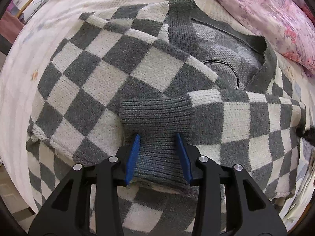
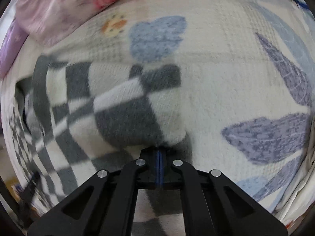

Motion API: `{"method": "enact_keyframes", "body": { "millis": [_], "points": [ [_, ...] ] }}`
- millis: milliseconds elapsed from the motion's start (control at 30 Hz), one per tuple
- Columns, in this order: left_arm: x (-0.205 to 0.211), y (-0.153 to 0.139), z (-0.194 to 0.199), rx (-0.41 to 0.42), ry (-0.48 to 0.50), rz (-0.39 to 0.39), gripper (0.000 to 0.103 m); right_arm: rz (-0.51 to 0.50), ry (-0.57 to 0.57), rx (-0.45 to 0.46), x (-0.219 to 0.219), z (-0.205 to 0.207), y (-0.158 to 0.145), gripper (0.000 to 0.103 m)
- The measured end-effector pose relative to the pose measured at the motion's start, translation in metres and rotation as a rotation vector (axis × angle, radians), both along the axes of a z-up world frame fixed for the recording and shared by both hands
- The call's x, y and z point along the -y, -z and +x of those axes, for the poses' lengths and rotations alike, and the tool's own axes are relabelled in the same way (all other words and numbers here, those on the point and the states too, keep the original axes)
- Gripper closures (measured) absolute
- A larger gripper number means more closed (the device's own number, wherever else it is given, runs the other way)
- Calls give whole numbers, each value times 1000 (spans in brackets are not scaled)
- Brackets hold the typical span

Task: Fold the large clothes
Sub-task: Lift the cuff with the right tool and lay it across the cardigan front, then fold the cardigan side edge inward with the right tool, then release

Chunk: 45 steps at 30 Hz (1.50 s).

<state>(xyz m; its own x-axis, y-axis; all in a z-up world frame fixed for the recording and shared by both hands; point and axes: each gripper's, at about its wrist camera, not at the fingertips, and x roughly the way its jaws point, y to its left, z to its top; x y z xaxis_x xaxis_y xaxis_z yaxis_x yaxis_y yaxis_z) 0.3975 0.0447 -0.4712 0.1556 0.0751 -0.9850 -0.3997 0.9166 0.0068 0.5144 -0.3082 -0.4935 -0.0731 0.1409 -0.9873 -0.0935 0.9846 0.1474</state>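
Now both tools on sweater (image 1: pixel 110 74)

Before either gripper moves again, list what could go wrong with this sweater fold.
1. The left gripper pinches only the bunched grey ribbed cuff; pulling may stretch it or drag the folded sleeve out of line.
2. The right gripper is shut at the very edge of the checkered sweater; such a thin bite could slip.
3. The pink floral quilt lies close to the collar and may catch the fold.

One checkered sweater (image 1: pixel 110 72), two grippers: left gripper (image 1: pixel 157 137), right gripper (image 2: pixel 159 151).
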Motion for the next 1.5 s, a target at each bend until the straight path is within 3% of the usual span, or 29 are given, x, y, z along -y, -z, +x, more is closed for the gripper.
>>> {"method": "enact_keyframes", "body": {
  "millis": [133,200,267,400,500,533,567,633,700,800,833,867,967,1000,1133,1267,1500],
  "points": [
    [6,-2,-13,-19,12,20,64,-4,-45,-85,4,-79,-15,103],
    [7,3,-12,-16,15,30,63,-8,-58,-27,7,-94,-3,103],
    [8,5,-8,-7,8,37,62,6,-30,-31,10,-89,3,103],
    [14,2,-10,-5,11,45,62,16,-31,-47,18,-84,-18,103],
    [16,-12,-17,-22,13,49,61,75,13,-40,27,-81,-42,99],
    [19,-17,-18,-25,20,48,60,115,24,-42,31,-81,-52,92],
    [23,-23,-19,-34,25,44,58,147,29,-34,37,-81,-65,91],
    [29,-34,-23,-44,28,46,44,155,16,-11,38,-79,-88,90],
    [37,-50,-31,-27,45,47,43,153,-10,20,36,-85,-114,89],
    [51,-77,-41,-25,55,43,36,153,-26,49,45,-103,-143,69],
    [52,-84,-44,-20,58,42,36,147,-27,66,46,-108,-156,47],
    [56,-97,-49,-11,68,36,36,140,-28,93,45,-116,-169,32],
    [65,-125,-63,-1,78,36,30,157,-25,133,28,-116,-198,22],
    [69,-139,-69,6,85,34,30,163,-22,136,15,-128,-195,21],
    [79,-184,-89,29,121,31,27,184,-21,155,18,-160,-238,13],
    [94,-222,-110,46,158,15,25,189,-7,197,22,-193,-281,10],
    [127,-277,-168,99,272,0,25,187,50,217,31,-244,-326,10]
  ]
}}
